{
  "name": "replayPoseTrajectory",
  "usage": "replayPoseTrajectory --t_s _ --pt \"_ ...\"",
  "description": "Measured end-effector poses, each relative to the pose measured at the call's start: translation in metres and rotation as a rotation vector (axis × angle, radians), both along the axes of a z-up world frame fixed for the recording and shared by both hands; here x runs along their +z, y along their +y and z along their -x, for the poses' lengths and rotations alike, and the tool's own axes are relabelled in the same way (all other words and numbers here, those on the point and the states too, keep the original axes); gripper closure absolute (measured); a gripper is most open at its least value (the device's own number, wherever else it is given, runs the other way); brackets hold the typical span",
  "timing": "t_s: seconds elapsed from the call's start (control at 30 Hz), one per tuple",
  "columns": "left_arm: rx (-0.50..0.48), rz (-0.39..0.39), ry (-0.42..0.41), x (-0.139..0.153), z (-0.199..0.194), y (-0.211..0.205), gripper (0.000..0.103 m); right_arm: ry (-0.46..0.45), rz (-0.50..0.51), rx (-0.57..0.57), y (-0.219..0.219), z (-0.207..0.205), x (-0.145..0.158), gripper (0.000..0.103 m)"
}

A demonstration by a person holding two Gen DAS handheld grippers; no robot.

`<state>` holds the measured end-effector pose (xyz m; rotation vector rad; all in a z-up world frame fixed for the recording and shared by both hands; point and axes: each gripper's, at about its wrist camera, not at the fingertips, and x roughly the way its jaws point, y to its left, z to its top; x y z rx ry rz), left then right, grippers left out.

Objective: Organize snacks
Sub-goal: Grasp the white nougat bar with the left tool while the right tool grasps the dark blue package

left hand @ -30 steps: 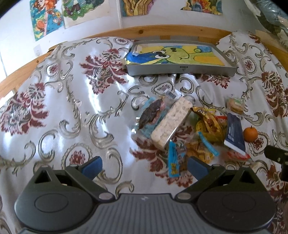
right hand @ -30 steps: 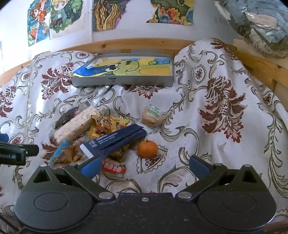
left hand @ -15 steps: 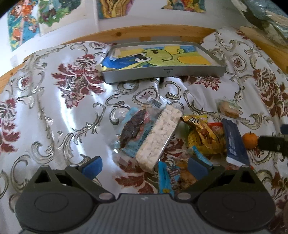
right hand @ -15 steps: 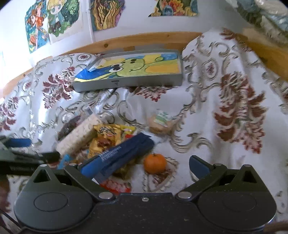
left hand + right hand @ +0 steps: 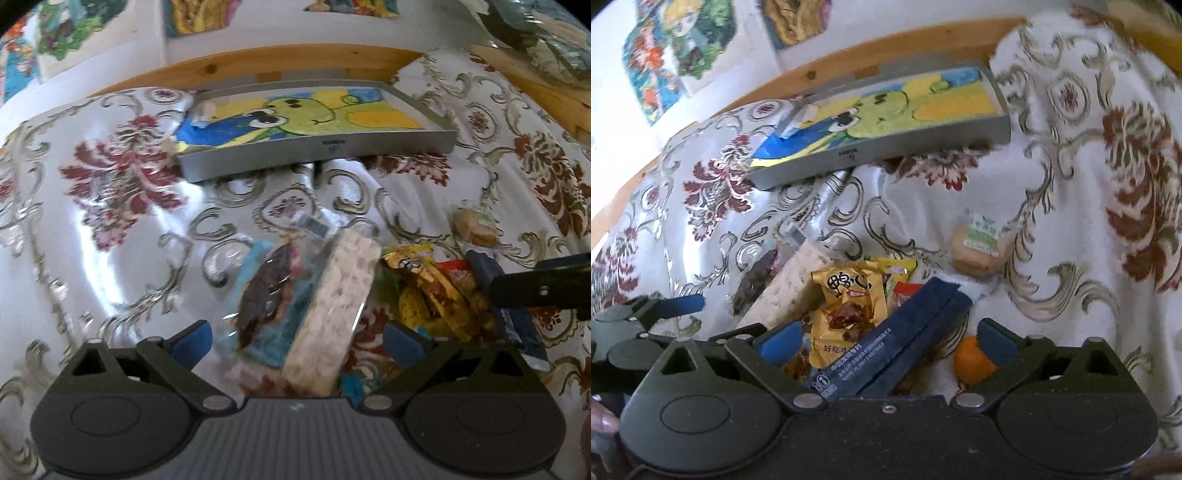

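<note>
- Left wrist view: the left gripper (image 5: 297, 338) is hanging with its jaws spread wide and nothing clamped, over a pale rice-puff bar (image 5: 334, 314) and a clear packet with a dark snack (image 5: 267, 299) lying side by side between the blue fingertips (image 5: 190, 338).
- At 12 o'clock a grey tray (image 5: 317, 144) with a cartoon picture inside is sitting on the flowered cloth (image 5: 110, 236); the small mark on its front wall is too blurred to read.
- At 3 o'clock a yellow wrapper (image 5: 424, 291) is lying beside a dark blue packet (image 5: 517, 325), with a round wrapped cake (image 5: 476, 229) further off at 2 o'clock.
- Right wrist view: the right gripper (image 5: 888, 339) is also standing wide open, empty, its fingertips (image 5: 997, 341) straddling the dark blue packet (image 5: 897, 347), which is showing small white Chinese print I cannot make out.
- A gold packet (image 5: 849, 310) with bold Chinese characters is lying touching it at 11 o'clock; an orange (image 5: 971, 363) is sitting just beside the right fingertip.
- The round cake (image 5: 979, 247) is wearing a green and white label at 1 o'clock.
- The tray (image 5: 886, 147) is lying at 12 o'clock, and posters (image 5: 679, 55) are hanging on the wall.
</note>
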<state>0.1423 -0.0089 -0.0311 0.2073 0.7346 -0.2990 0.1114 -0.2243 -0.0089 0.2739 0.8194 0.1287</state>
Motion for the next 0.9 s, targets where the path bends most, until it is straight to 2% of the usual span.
replayPoseTrajectory --t_s 0.1,0.23,0.33,0.43,0.53,0.77,0.9 --pt "-0.050 -0.017 0.006 -0.002 -0.006 -0.007 0.008 0.013 -0.047 -0.027 -0.004 -0.003 -0.002 0.009" --pt "-0.079 -0.016 0.019 -0.002 -0.014 -0.012 0.017 0.043 -0.051 -0.050 -0.002 -0.016 -0.002 0.015" --pt "-0.085 0.003 0.045 -0.001 -0.018 -0.012 0.029 0.088 -0.047 -0.079 -0.003 -0.030 -0.001 0.021" --pt "-0.083 0.003 0.053 -0.001 -0.022 -0.013 0.039 0.148 -0.069 -0.090 -0.004 -0.040 -0.006 0.022" --pt "-0.081 -0.006 0.081 -0.003 -0.028 -0.015 0.051 0.157 -0.057 -0.093 -0.004 -0.043 -0.008 0.024" --pt "-0.064 0.009 0.136 -0.010 -0.033 -0.018 0.056 0.167 -0.088 -0.096 -0.002 -0.028 -0.008 0.028" --pt "-0.039 0.054 0.152 -0.006 -0.033 -0.016 0.056 0.213 -0.131 -0.137 -0.002 -0.031 -0.018 0.028"
